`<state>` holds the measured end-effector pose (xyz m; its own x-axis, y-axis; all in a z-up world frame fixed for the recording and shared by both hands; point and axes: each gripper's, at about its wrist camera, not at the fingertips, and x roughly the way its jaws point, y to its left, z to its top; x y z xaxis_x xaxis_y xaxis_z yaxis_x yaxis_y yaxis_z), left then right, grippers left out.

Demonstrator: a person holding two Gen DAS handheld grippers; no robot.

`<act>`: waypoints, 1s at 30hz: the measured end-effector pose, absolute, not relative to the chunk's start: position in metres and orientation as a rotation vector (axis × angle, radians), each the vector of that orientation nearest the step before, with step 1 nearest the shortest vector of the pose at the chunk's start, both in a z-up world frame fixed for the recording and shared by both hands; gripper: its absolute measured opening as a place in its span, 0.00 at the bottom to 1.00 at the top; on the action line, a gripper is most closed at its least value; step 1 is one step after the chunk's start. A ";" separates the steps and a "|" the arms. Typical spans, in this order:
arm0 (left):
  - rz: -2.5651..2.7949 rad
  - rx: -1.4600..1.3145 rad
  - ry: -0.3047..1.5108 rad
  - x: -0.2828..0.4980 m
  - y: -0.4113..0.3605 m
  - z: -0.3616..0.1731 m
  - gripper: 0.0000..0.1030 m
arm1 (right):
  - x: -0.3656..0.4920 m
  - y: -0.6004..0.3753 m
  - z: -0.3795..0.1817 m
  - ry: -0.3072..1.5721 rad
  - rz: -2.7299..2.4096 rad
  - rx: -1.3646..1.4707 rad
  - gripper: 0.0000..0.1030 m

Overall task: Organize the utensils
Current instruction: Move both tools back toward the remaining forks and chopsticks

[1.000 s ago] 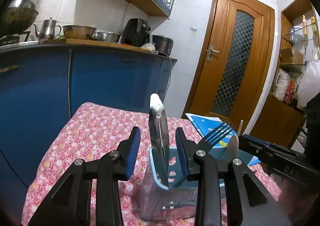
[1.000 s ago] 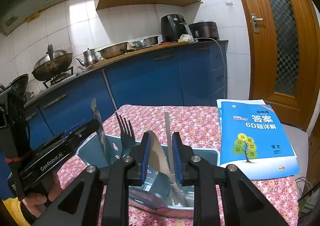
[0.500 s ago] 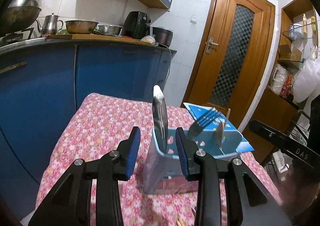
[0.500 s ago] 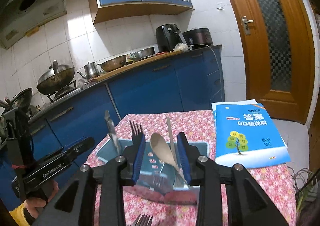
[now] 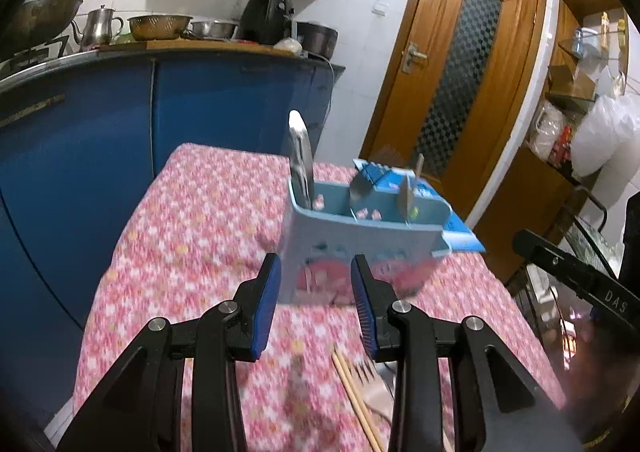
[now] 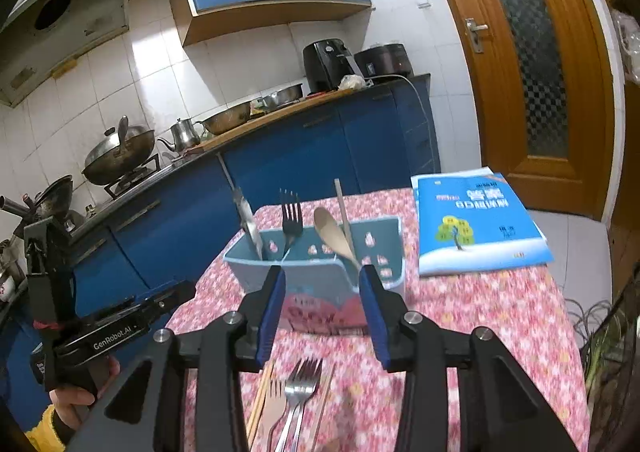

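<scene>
A light blue utensil holder (image 6: 320, 272) stands on the pink flowered tablecloth (image 6: 480, 312). It holds a knife (image 6: 248, 221), a fork (image 6: 291, 213), a wooden spoon (image 6: 334, 230) and a chopstick (image 6: 343, 207). It also shows in the left wrist view (image 5: 360, 236) with the knife (image 5: 301, 159). My right gripper (image 6: 322, 308) is open and empty, in front of the holder. My left gripper (image 5: 316, 302) is open and empty, also short of the holder. Loose forks (image 6: 298, 392) and chopsticks (image 6: 260, 400) lie on the cloth below the right gripper, also seen in the left wrist view (image 5: 356, 392).
A blue book (image 6: 476, 223) lies on the table to the right of the holder. Blue kitchen cabinets (image 6: 280, 171) with pots stand behind the table. A wooden door (image 6: 532, 71) is at the right. The other gripper's body (image 6: 100, 328) is at the left.
Both grippers have drawn back from the holder and opened wider. The right gripper let go of the wooden spoon, which now stands in the holder. Loose forks and chopsticks came into view.
</scene>
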<state>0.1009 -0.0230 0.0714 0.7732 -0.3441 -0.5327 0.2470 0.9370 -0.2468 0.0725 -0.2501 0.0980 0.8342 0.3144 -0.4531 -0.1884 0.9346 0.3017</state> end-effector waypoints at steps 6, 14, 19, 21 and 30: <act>-0.336 -0.142 0.665 0.080 -0.032 0.063 0.35 | 0.048 -0.254 0.089 0.547 0.260 0.275 0.43; -0.345 -0.139 0.781 0.063 -0.044 0.046 0.35 | 0.026 -0.261 0.070 0.589 0.234 0.296 0.46; -0.343 -0.131 0.834 0.057 -0.050 0.033 0.35 | 0.018 -0.264 0.058 0.615 0.211 0.280 0.47; -0.340 -0.120 0.855 0.055 -0.053 0.027 0.35 | 0.016 -0.265 0.053 0.629 0.205 0.287 0.48; -0.331 -0.080 0.920 0.051 -0.064 0.011 0.35 | 0.008 -0.269 0.040 0.660 0.202 0.307 0.49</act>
